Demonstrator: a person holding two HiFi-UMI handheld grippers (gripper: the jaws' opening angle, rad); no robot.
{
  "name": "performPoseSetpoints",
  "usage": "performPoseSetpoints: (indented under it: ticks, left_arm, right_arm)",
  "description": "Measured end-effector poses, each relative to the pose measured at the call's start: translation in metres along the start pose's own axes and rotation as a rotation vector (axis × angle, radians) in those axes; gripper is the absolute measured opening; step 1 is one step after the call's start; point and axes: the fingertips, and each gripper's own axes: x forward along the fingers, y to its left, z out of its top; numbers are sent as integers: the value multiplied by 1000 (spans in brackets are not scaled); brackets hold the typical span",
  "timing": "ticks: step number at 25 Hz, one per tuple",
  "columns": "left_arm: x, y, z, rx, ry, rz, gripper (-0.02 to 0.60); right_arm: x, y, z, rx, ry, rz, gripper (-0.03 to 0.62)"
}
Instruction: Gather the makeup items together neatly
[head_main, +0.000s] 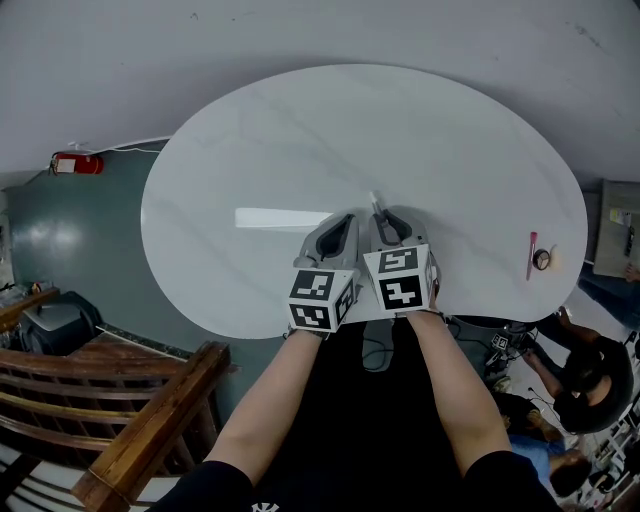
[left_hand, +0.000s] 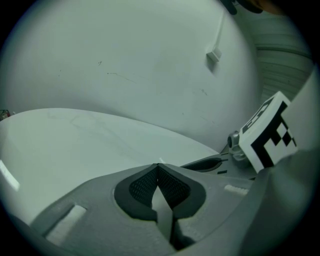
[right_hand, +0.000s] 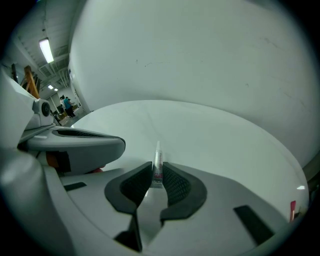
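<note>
Head view: how many makeup pieces do we count on the white oval table (head_main: 250, 150)?
— We count three. One small clear tube (head_main: 375, 201) is near the table's middle, a little toward six o'clock. Two more lie together by the rim near four o'clock: one slim pink stick (head_main: 532, 255) and, just beside it, one small round dark-rimmed piece (head_main: 541, 260).

And our two grippers?
— Both reach in from the six o'clock edge, side by side and close together. In the right gripper view we see the right gripper (right_hand: 157, 172) with its pads pressed on that one tube, leaving only a narrow gap. The tube's pointed tip sticks out past the fingertips toward twelve o'clock.

Is the tube lifted?
— We cannot tell whether it rests on the tabletop or hangs just above it.

And the other one?
— In the left gripper view, the left gripper (left_hand: 158, 167) has its jaws drawn together, tips meeting, with nothing between them.

Does the right gripper view show the other pieces?
— We make out just one there: the pink stick, at that picture's four o'clock corner, well apart from the tube.
</note>
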Motion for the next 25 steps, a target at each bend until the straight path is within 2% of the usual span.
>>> performPoseSetpoints:
  ticks: [11, 25]
  left_arm:
    - [2, -57, 27, 60, -27, -77, 8]
    - [6, -170, 46, 163, -38, -206, 8]
  right_arm:
    - [-59, -36, 7, 71, -103, -37, 77]
    - [-150, -105, -14, 148, -203, -139, 77]
